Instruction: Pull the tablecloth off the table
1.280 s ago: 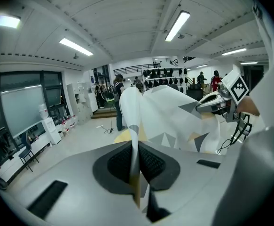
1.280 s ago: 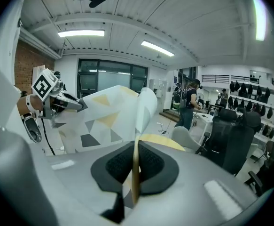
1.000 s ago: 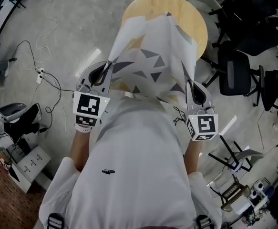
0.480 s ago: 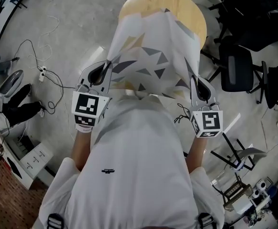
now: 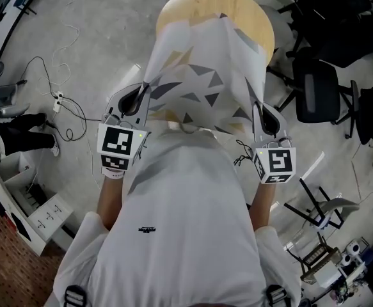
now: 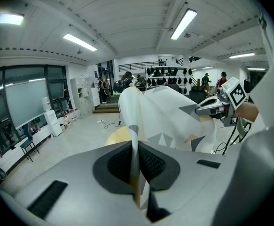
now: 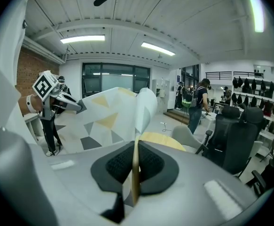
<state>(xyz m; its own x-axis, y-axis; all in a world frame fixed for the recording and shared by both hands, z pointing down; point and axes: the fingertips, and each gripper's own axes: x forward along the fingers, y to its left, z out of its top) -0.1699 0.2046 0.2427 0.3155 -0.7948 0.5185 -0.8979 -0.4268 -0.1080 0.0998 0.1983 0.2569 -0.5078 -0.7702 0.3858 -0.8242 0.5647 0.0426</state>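
Note:
A white tablecloth point(image 5: 202, 75) with grey and yellow triangles is stretched off a round wooden table point(image 5: 218, 8), its far end lying on the tabletop. My left gripper point(image 5: 137, 100) is shut on the cloth's near left corner. My right gripper point(image 5: 267, 121) is shut on the near right corner. In the left gripper view the cloth point(image 6: 165, 114) runs edge-on between the dark pads point(image 6: 120, 163). The right gripper view shows the cloth point(image 7: 111, 112) pinched between its pads point(image 7: 151, 166), with the table point(image 7: 162, 140) beyond.
Black office chairs point(image 5: 317, 94) stand right of the table. Cables and a power strip point(image 5: 57, 98) lie on the floor at left. White boxes point(image 5: 42, 219) sit at lower left. People stand far off in the room point(image 7: 195, 102).
The cloth has slid slightly nearer, baring a little more of the table's far top. Both grippers hold their corners as before. Legs at the left edge moved.

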